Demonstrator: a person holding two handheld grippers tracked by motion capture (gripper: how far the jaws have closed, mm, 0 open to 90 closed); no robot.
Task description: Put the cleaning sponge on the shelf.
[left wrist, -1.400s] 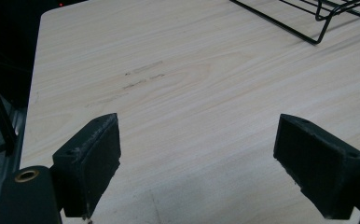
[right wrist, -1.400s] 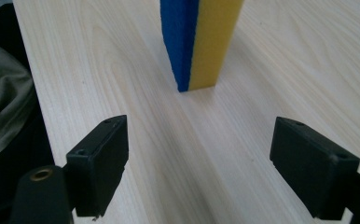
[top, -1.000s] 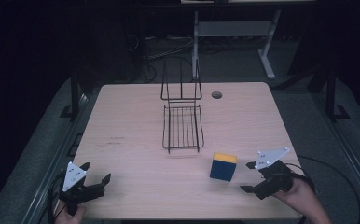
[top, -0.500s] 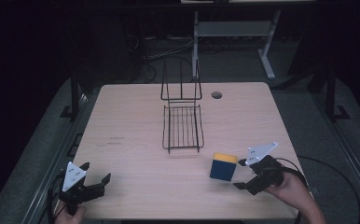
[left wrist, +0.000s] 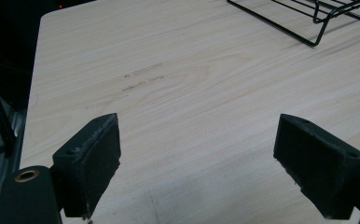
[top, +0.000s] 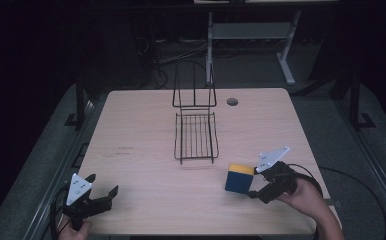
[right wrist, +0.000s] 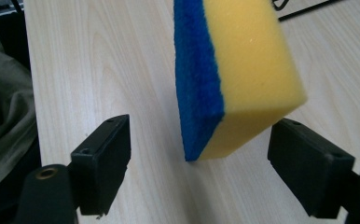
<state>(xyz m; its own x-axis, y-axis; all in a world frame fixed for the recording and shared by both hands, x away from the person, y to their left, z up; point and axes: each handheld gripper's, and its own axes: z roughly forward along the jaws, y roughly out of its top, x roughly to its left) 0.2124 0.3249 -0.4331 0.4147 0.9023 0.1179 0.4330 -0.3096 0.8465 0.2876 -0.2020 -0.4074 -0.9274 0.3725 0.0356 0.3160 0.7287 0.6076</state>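
Right gripper (top: 259, 189) has been slid up to the sponge (top: 240, 178), jaws spread wide around its near end.

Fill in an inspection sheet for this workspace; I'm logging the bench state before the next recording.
Surface: light wooden table with faint dark scuff marks and a round hole near the far edge.
Job's things: blue-and-yellow sponge standing on edge near the right front; black wire rack at centre.
Clutter: nothing seen.
Grippers: left hand-held gripper open over bare wood; right hand-held gripper open, jaws either side of the sponge, not gripping it.
Cables: black cable trailing on the floor at right.
Surroundings: dark room, grey floor, white frame behind the table.
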